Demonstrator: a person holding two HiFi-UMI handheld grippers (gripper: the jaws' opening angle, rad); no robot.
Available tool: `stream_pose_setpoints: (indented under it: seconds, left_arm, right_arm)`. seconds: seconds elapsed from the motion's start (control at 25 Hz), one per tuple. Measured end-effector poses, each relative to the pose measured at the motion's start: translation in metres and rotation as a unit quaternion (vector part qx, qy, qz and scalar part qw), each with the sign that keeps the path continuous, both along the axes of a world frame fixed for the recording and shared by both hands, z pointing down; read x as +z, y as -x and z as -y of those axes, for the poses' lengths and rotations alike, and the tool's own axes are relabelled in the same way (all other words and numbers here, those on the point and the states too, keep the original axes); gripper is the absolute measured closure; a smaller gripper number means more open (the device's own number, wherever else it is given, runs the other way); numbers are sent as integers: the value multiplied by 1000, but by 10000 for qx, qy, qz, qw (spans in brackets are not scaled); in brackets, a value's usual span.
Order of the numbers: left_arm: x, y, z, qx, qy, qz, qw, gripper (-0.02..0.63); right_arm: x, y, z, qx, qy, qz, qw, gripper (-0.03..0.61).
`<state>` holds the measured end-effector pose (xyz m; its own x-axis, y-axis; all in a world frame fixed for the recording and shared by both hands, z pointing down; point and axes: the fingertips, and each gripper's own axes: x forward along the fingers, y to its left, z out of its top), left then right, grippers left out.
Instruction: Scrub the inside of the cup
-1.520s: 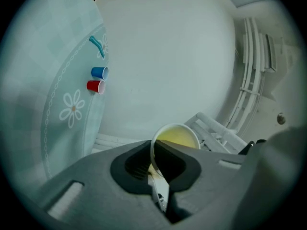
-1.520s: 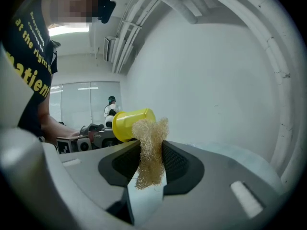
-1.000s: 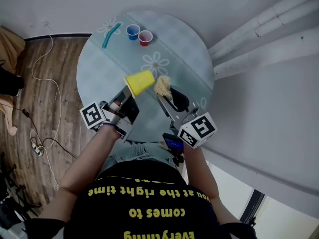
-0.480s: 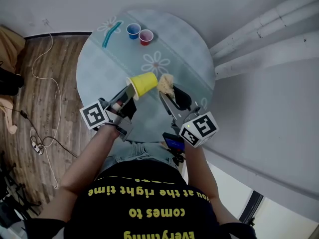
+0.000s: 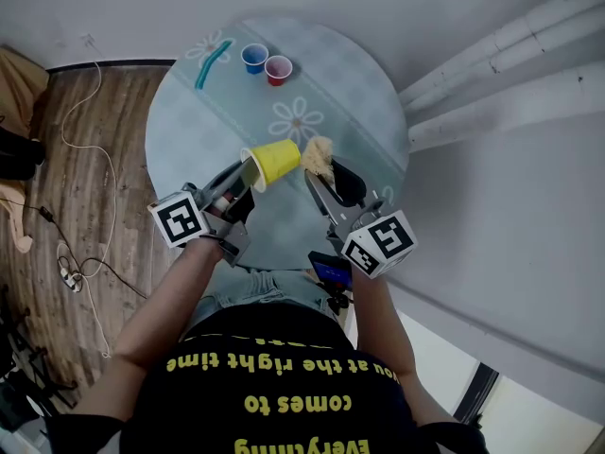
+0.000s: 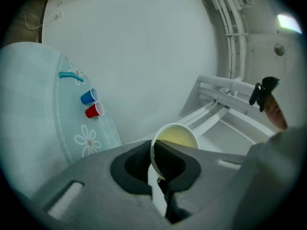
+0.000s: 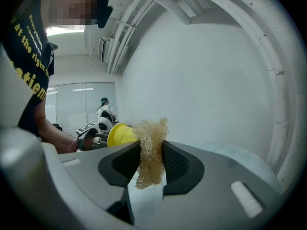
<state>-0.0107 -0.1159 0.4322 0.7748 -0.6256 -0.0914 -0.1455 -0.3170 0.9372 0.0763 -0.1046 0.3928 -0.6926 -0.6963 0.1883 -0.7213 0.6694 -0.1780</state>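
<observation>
Above the near part of the round surface (image 5: 364, 102), the yellow cup (image 5: 276, 162) is off the surface, lying on its side. Mouth faces the left hand-held gripper (image 6: 160, 169), closed bottom points away from it.

Left hand-held gripper is clamped on the cup's rim: one pad inside the mouth, the other outside on the wall, wall pinched between them. Left gripper view looks straight into the pale interior.

Right of the cup's bottom, the right hand-held gripper (image 7: 151, 161) is closed on a tan wiry scrubber (image 5: 318, 157), with the tuft sticking out past the pads. Scrubber sits against or just beside the outside of the cup's bottom; can't confirm contact from any view. It is outside the cup, at the end opposite the mouth.

Beyond the cup, at the far side of the surface: small blue cup (image 5: 251, 59) and small red cup (image 5: 276, 70), side by side, mouths up. Teal strip-shaped item (image 5: 212, 64) lies just left of those two.

Left of the cup, past the surface edge: wood floor (image 5: 123, 102).
</observation>
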Motion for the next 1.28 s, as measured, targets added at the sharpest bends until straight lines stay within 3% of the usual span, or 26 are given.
stream_pose_setpoints:
  seconds: [0.2,0.72,1.04,1.28]
  left_arm:
    - [-7,2,3,72,-542,607,9967,597]
    - [-14,0,2,192,-1235,1525,9804,597]
    - [-17,2,1,209,-1728,2140,9612,597]
    - [-25,-1,0,231,-2164,2596,9409,597]
  right_arm:
    - [-1,-1,0,22,-11,-12,10000,442]
    - [-1,-4,1,43,-11,-27,10000,442]
    - [1,-4,1,53,-13,-32,10000,442]
    - [0,-5,1,71,-17,-28,10000,442]
